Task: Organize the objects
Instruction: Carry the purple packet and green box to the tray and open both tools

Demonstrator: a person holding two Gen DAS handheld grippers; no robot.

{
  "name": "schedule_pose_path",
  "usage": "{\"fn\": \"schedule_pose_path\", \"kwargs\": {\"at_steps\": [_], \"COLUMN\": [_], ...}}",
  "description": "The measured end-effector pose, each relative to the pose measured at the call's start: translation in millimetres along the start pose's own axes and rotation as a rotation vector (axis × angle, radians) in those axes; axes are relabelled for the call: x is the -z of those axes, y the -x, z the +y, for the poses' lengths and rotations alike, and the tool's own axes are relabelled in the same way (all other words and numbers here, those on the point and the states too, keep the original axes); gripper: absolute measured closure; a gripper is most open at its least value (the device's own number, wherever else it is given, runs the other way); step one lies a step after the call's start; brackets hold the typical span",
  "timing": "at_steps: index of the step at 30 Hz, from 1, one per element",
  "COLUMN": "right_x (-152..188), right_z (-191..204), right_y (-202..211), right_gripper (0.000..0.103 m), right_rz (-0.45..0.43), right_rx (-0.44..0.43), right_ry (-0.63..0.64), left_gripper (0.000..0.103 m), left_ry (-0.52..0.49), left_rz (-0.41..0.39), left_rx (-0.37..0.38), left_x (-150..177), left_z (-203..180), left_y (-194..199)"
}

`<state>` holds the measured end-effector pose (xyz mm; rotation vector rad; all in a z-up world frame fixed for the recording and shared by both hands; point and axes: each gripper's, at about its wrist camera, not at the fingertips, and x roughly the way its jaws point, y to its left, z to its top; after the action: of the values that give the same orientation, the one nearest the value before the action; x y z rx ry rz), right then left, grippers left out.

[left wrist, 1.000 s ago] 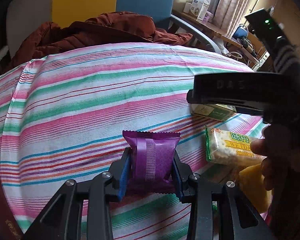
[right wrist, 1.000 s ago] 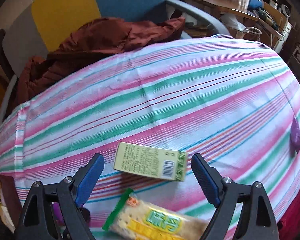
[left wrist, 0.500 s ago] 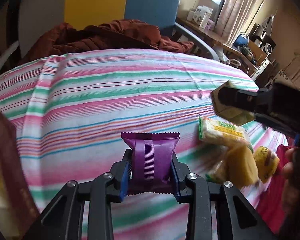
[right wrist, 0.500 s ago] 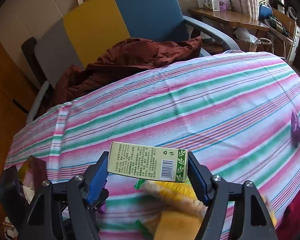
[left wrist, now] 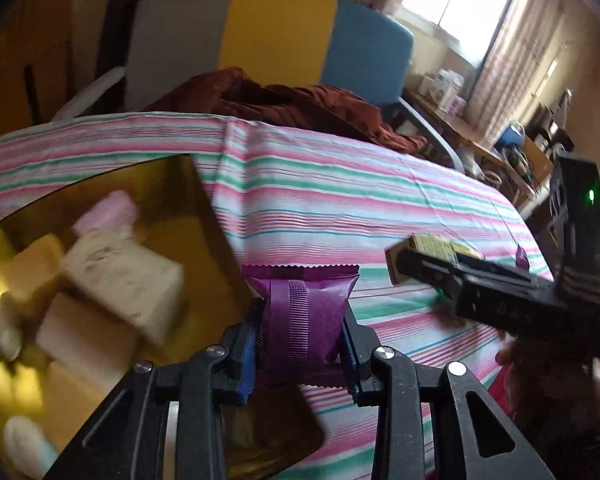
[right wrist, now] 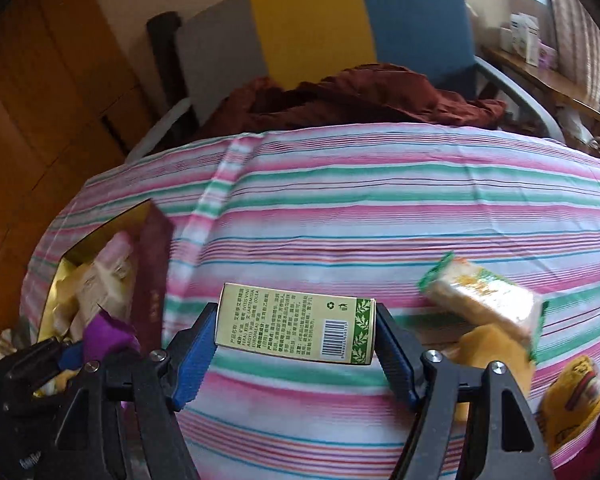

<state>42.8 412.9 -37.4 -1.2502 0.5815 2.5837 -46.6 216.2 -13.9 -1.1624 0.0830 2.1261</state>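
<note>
Left wrist view: the left gripper [left wrist: 300, 334] is clenched on a purple packet [left wrist: 302, 316], its blue pads pressed against the two sides. The packet is a glossy foil pouch with zigzag-cut ends and a ribbed seam running down its middle; it stands upright between the pads, above the near right corner of an open box [left wrist: 204, 216]. The box has a shiny gold lining and already contains several pale wrapped blocks, cream, pink and yellow, blurred here.

Right wrist view: the right gripper [right wrist: 296, 334] grasps a green carton [right wrist: 294, 326] by its two short ends, holding it lengthwise and clear of the table [right wrist: 380, 208]. The carton is pale green with dense printed text, a barcode and a darker leaf-patterned band at its right end. The box [right wrist: 152, 280] shows a maroon outer wall at the left of this view. On the striped cloth to the right lie a biscuit pack [right wrist: 484, 300] in clear wrap with green ends and a yellow plush item [right wrist: 576, 400], both blurred. A rust-coloured garment [right wrist: 360, 96] lies on the chair beyond the table.
</note>
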Motion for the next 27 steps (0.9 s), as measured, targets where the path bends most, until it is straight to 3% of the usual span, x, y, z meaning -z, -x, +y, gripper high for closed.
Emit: {"fn": "schedule_pose_path", "kwargs": {"at_steps": [8,17,18,22,27], "right_x": [7.2,-27.8,-33.9,-51.1,-54.6], "right_z": [89.8,163.1,168.7,182.0,180.0], "right_y": [-6.3,-31.4,-37.1,-61.6,-75.3], "right_gripper": [0.028,0.028,0.028,0.024,0.019], "right_rz": [0.032,0.05,0.049,0.067,0.085], "right_rx": [-0.126,-0.175,-0.168,-0.144,-0.123], "right_ry": [0.124,0.138,0.126,0.082,0.032], "left_gripper": [0.068,0.067,0.066,0.044,0.042], "left_ry": [0.167,0.273,0.28,0.31,0.336], "left_rz": [-0.101,-0.127,-0.13,-0.138,-0.135], "left_rx": [-0.105,-0.182,-0.19,-0.189,-0.184], "left_x": [14.7,31.7,32.5,34.6,43.8], "left_z": [89.2,155.2,159.7,170.4,177.3], "left_y": [53.8,67.1,67.1,69.3,70.3]}}
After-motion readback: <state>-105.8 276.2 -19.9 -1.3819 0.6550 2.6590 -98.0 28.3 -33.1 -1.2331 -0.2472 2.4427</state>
